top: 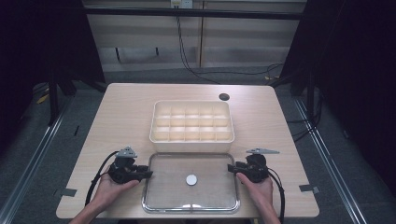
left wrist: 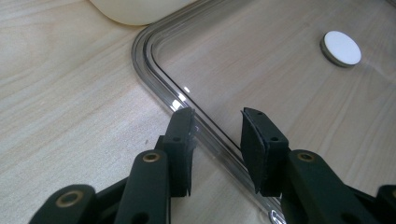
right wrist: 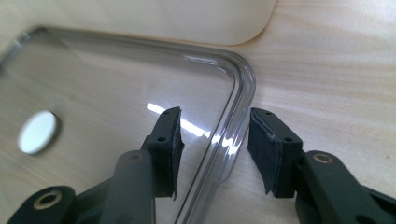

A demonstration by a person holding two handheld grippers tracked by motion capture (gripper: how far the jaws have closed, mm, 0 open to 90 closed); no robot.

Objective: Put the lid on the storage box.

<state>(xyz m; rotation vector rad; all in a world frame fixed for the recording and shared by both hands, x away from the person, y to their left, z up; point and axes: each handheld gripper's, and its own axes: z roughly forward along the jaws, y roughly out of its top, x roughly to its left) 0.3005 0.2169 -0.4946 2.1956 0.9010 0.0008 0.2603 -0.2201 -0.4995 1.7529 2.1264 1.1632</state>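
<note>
A clear plastic lid (top: 163, 186) lies flat near the table's front edge, with a small white round disc (top: 191, 179) at its middle. Behind it stands a cream compartment box (top: 191, 135) with several empty cells. My left gripper (top: 148, 174) is open at the lid's left rim (left wrist: 210, 135), one jaw on each side of the rim. My right gripper (top: 230, 168) is open at the lid's right rim (right wrist: 231, 140), its jaws straddling the edge near the far corner. The disc (left wrist: 342, 47) appears ahead of the left jaws, and the disc (right wrist: 37, 132) lies left of the right jaws.
The wooden table (top: 121, 116) has a dark round grommet (top: 224, 97) at the back. Strips of tape (top: 308, 188) mark the front corners. Cables run across the floor beyond the table's far edge. The box's rounded corner (left wrist: 135, 11) sits close to the lid.
</note>
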